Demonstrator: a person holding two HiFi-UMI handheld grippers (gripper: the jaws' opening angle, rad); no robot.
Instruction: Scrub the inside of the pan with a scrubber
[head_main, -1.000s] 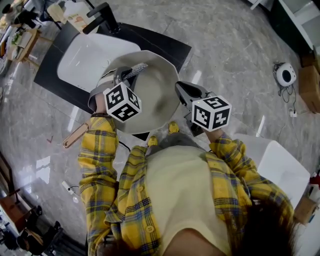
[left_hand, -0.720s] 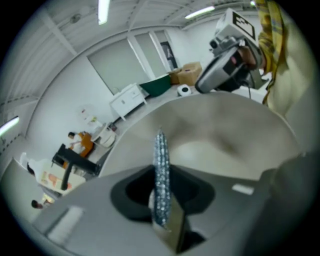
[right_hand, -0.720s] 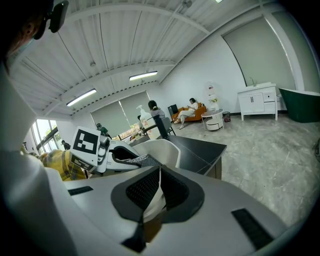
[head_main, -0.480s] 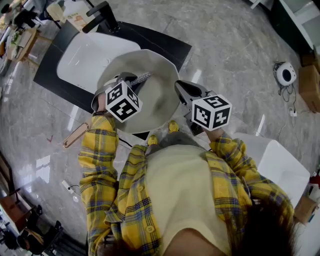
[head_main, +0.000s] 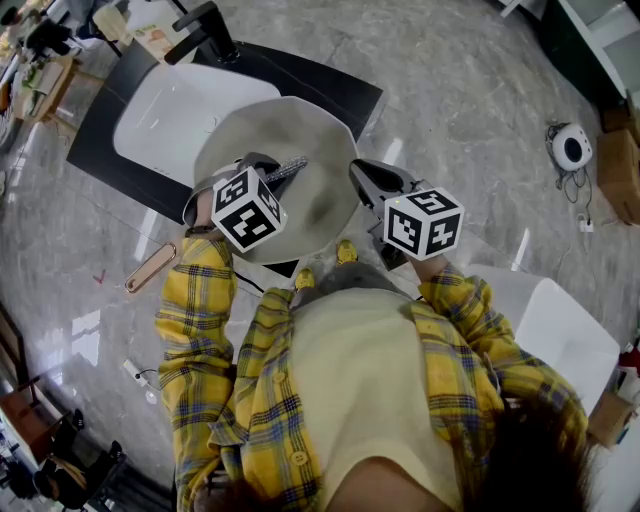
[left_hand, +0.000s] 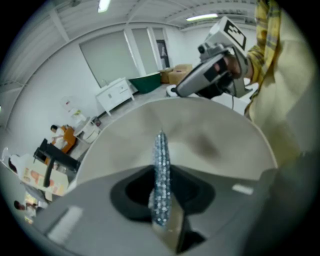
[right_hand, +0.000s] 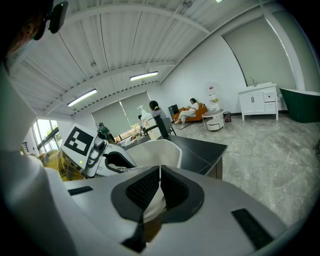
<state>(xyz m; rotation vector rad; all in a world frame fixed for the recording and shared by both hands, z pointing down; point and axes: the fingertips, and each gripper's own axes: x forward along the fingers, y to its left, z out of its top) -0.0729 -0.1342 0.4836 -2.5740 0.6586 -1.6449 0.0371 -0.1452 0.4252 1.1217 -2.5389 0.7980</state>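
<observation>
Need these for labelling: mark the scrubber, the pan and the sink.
scrubber (left_hand: 160, 170), left gripper view, middle of its sparkly edge.
pan (head_main: 325, 140), head view, bare inner wall.
sink (head_main: 165, 115), head view, bare white basin floor.

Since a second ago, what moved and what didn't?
The left gripper, shut on the scrubber, slid it a little across the inside of the pan, from the far side toward the middle. Nothing was picked up or released. The right gripper stays clamped on the rim; the pan barely shifted.
</observation>
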